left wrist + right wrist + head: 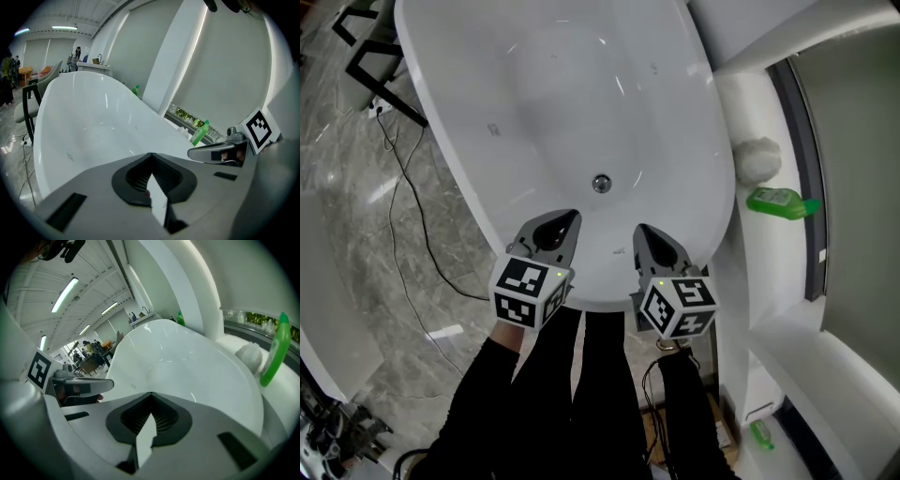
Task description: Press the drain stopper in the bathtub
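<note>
A white freestanding bathtub (487, 187) fills the head view, and its round chrome drain stopper (601, 184) sits on the tub floor near the close end. My left gripper (567, 223) hovers over the tub's near rim, a little below and left of the stopper, shut with its tips together and nothing held. Beside it my right gripper (643, 232) is shut too, just below and right of the stopper. Each gripper view looks along the shut jaws (151, 165) (151, 404) into the tub (93, 126) (187, 371); the stopper is hidden there.
A green bottle (780, 202) and a white rounded object (756, 157) lie on the ledge right of the tub. A black cable (408, 216) runs over the grey marble floor at the left, near a black frame (375, 66). People stand far off in the room.
</note>
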### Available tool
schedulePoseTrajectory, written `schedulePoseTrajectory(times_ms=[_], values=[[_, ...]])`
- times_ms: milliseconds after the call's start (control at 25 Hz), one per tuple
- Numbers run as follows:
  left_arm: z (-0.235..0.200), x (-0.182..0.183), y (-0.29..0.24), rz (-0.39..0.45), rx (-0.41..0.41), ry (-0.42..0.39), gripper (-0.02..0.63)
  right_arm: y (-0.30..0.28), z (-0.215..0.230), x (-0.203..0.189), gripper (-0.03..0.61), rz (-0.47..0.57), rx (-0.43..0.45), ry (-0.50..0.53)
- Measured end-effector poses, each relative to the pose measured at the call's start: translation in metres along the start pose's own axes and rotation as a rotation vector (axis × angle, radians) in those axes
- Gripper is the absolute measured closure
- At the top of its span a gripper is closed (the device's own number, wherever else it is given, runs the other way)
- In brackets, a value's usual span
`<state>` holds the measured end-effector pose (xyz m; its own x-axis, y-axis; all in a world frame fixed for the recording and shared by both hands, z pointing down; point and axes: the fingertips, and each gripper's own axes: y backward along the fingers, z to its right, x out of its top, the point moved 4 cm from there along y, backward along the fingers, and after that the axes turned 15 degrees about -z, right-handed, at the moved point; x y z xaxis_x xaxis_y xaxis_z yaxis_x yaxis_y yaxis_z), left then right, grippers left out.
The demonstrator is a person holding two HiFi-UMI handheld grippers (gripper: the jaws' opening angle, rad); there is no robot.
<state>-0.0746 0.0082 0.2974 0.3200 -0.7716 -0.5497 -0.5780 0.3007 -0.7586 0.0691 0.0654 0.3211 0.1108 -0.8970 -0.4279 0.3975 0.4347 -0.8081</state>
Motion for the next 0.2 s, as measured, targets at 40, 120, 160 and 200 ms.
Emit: schedulePoseTrajectory(times_ms=[40,120,160,200], values=[[-0.0002,-0.0002,-0.0010,-0.002,0.000,0.001,0.606,-0.0009,0.0008,-0.0004,0.577,-0.003,-0.001,-0.001],[-0.0003,-0.0004,-0.0030,-0.004,-0.001,0.002,0.606,-0.0025,0.0024,-0.0009,0.577,-0.008,-0.001,-0.001],[-0.0004,-0.0004,-0.0039,-0.005,-0.001,0.003,0.606,-0.0033,0.0032,-0.0012,0.577,-0.011,0.000,-0.001],[-0.0005,-0.0004,-0.0049,-0.006,-0.001,0.003,0.606,-0.0041,0.0039,-0.0015,0.577,-0.014,0.000,0.000]])
